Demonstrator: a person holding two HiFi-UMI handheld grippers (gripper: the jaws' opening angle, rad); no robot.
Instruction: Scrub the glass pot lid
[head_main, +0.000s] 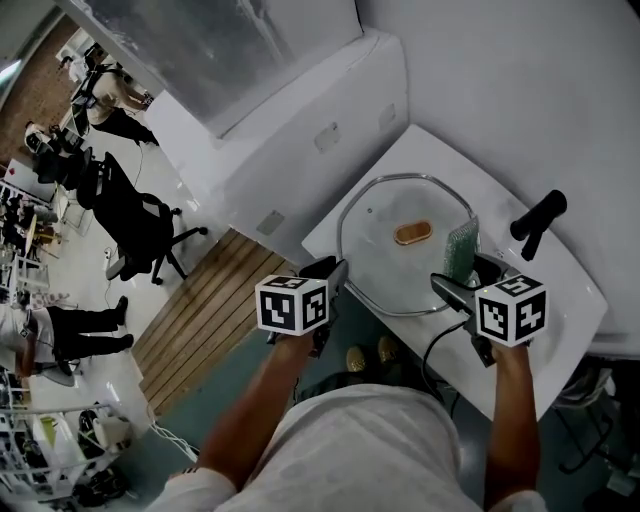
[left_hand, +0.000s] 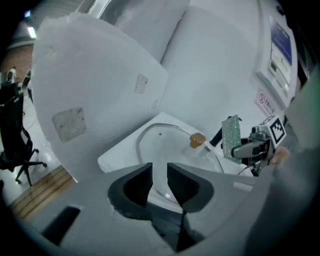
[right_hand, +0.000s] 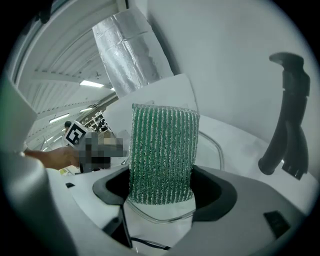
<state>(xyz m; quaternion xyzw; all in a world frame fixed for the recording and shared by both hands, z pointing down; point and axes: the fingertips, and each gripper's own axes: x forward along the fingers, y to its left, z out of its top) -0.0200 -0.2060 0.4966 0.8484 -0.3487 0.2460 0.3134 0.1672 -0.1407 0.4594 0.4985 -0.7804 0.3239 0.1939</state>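
Observation:
The round glass pot lid (head_main: 385, 270) with a brown knob (head_main: 412, 233) lies on a white basin (head_main: 565, 300). My left gripper (head_main: 334, 274) is at the lid's near left rim. Its jaws stand apart in the left gripper view (left_hand: 160, 181), open, with the lid's edge (left_hand: 161, 150) showing in the gap and no pad pressing on it. My right gripper (head_main: 452, 287) is at the lid's right side, shut on a green scrub pad (head_main: 462, 248) that stands upright. That pad (right_hand: 162, 150) fills the right gripper view, with the lid's rim (right_hand: 160, 218) below it.
A black faucet handle (head_main: 538, 222) rises from the basin's far right, also close on the right in the right gripper view (right_hand: 285, 120). White walls enclose the corner. A black cable (head_main: 432, 348) hangs at the basin's front. Wooden floor boards (head_main: 200, 315) and office chairs lie far left.

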